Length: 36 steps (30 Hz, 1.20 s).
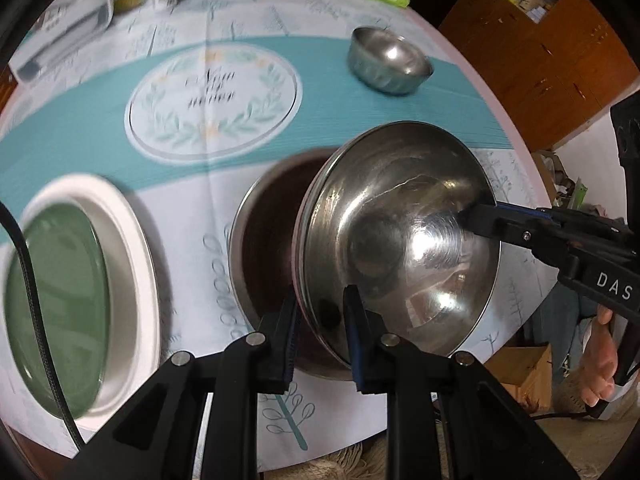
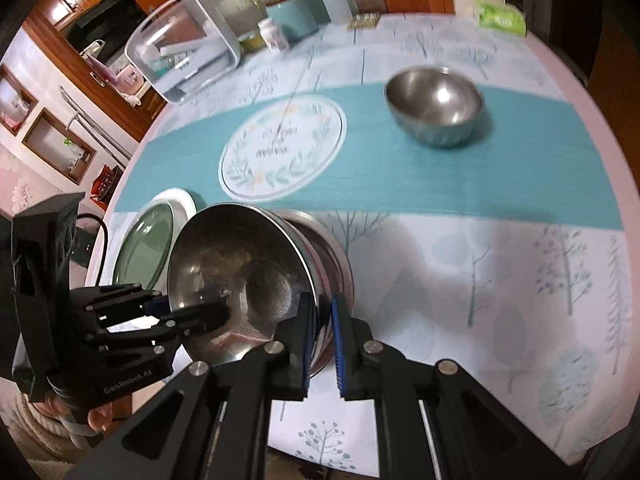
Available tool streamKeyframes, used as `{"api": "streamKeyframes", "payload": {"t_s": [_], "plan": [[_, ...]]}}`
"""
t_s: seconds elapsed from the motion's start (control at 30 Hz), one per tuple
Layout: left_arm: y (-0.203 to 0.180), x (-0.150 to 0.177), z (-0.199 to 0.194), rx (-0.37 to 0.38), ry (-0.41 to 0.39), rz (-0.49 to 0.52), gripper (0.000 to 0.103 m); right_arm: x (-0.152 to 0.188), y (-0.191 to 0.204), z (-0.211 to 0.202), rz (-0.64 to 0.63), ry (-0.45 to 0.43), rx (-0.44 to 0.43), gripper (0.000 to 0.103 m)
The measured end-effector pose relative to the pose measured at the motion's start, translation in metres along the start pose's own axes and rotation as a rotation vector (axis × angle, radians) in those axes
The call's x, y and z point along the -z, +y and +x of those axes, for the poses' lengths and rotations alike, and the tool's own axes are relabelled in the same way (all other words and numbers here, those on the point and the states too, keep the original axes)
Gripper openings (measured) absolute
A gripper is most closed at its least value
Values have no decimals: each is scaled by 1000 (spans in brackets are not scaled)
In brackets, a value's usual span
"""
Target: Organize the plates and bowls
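Both the left claw (image 1: pixel 320 344) and right claw (image 2: pixel 322 344) pinch the rim of the tilted shiny steel bowl (image 1: pixel 400 240), apparently nesting it into the dark-lined steel bowl (image 1: pixel 264 248) beneath, beside the green plate (image 1: pixel 56 300); next, levelling and release.

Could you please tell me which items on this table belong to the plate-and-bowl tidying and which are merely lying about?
Part of the job:
- tilted steel bowl, gripped at its rim by both grippers
- larger steel bowl beneath it
- small steel bowl further back
- green plate on white plate

Lying about:
- clear lidded container
- white pill bottle
- green packet
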<state>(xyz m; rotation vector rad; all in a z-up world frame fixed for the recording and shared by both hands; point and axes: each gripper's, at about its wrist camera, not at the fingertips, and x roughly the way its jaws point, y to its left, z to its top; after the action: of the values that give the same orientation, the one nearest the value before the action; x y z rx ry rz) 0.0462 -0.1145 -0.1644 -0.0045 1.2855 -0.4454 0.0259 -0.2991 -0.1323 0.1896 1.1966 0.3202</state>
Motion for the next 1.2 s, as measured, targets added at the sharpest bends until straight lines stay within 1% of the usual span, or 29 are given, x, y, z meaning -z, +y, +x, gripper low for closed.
{"api": "streamKeyframes", "payload": {"t_s": [0.07,0.17,0.23,0.27,0.3,0.37,0.4,0.47,0.5,0.53,0.57,0.6,0.67,0.73,1.0,1.07,1.13,1.2], "plan": [[2,2,3,-3,0,-5,19,2,0,6,0,12,5,9],[2,2,5,-30,-8,9,19,3,0,14,1,28,10,9],[2,1,6,-40,-11,19,22,1,0,17,2,36,14,9],[1,1,6,-47,-11,23,27,0,1,18,0,35,18,9],[2,1,6,-45,-13,25,29,0,1,19,-6,36,25,9],[2,1,5,-37,-18,28,38,-1,2,21,-13,38,40,9],[1,1,4,-39,-20,32,42,-1,3,22,-17,35,41,9],[-1,0,2,-27,-31,45,57,0,4,22,-22,26,51,9],[-3,0,0,-25,-39,49,60,0,6,23,-30,21,62,9],[-4,0,-2,-27,-47,54,66,0,8,23,-41,14,76,10],[-7,0,-5,-45,-60,64,73,1,10,24,-55,8,90,10],[-9,0,-7,-61,-71,70,74,1,12,24,-65,7,100,10],[-12,0,-12,-77,-94,89,76,1,13,25,-70,8,106,10],[-12,0,-15,-80,-104,95,76,2,12,25,-68,7,95,10],[-6,-4,-24,-64,-131,65,76,3,11,14,-71,-28,69,10],[-6,-6,-27,-53,-139,58,76,3,10,10,-74,-34,58,16],[-6,-8,-30,-51,-149,52,76,4,8,4,-73,-52,42,33],[-8,-11,-32,-39,-154,45,76,5,8,-1,-74,-71,37,38]]}}
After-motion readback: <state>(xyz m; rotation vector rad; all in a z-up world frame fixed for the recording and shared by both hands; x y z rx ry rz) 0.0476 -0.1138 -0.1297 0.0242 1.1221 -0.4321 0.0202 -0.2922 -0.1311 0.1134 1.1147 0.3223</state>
